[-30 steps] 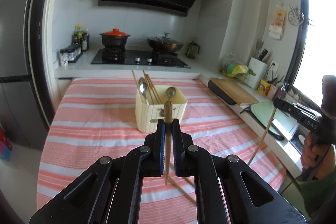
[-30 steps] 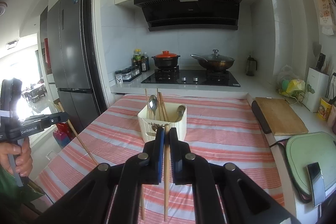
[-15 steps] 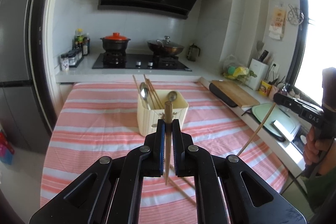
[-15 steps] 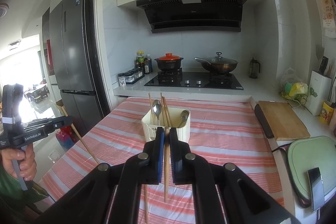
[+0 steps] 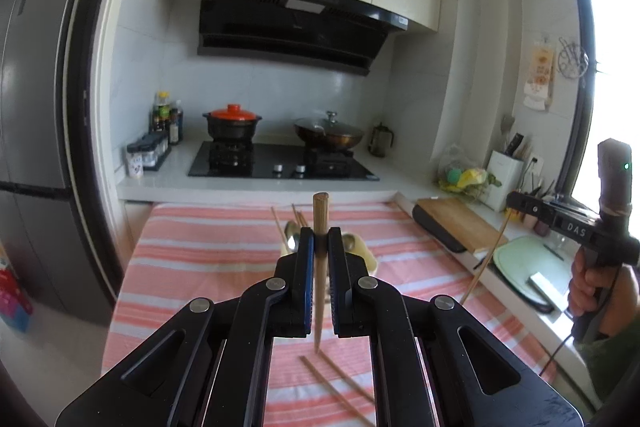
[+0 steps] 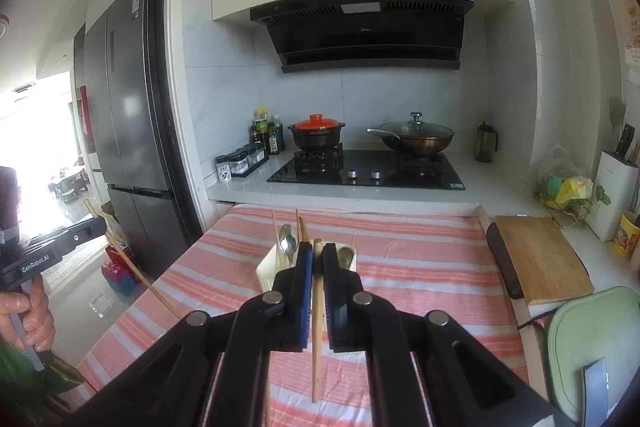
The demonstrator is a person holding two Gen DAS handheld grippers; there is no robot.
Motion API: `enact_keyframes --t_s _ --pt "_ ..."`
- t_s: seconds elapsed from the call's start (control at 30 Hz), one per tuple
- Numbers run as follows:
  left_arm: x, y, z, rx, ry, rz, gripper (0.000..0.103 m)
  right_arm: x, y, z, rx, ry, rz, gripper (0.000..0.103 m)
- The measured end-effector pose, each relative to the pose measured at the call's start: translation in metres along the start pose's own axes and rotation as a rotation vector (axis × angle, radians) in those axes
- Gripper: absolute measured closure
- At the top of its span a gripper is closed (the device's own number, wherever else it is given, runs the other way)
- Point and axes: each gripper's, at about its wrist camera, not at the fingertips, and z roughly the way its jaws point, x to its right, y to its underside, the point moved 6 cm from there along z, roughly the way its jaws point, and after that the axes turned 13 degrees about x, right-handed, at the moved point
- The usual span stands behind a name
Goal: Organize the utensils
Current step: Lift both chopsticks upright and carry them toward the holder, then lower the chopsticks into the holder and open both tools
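Observation:
My left gripper (image 5: 320, 241) is shut on a wooden chopstick (image 5: 320, 227) held upright above the striped table. My right gripper (image 6: 317, 255) is shut on another wooden chopstick (image 6: 317, 327), also upright. A cream utensil holder (image 6: 266, 273) stands mid-table just beyond both grippers, mostly hidden by them, with spoons (image 6: 287, 243) and chopsticks inside. It also shows in the left wrist view (image 5: 370, 261). Two loose chopsticks (image 5: 340, 391) lie on the cloth below the left gripper. Each gripper shows in the other's view, the right (image 5: 510, 203) and the left (image 6: 102, 225).
The table carries a pink striped cloth (image 6: 420, 259). A wooden cutting board (image 6: 540, 259) and green board (image 6: 596, 339) lie on the right counter. The stove with a red-lidded pot (image 6: 317, 133) and wok (image 6: 416, 139) is behind. A fridge (image 6: 132, 147) stands left.
Both grippers have risen and tilted up with their chopsticks. The holder now sits lower in view, largely behind the jaws.

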Motion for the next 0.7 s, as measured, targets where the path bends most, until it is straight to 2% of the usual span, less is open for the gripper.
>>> enact_keyframes --t_s 0.2,0.37,0.53,0.7 --pt "-0.01 -0.04 0.05 0.08 -0.056 -0.02 0.098 0.002 -0.038 0.045 0.071 -0.002 -0.024 0.098" --pt "-0.011 -0.05 0.104 0.134 -0.073 -0.047 0.098 0.002 -0.062 0.087 0.136 0.01 -0.051 0.098" --pt "-0.009 -0.02 0.161 0.055 -0.076 -0.048 0.098 0.003 -0.057 0.134 0.151 -0.005 -0.05 0.098" --pt "-0.014 0.026 0.206 -0.057 -0.097 -0.047 0.098 0.008 -0.028 0.18 0.107 -0.022 -0.052 0.098"
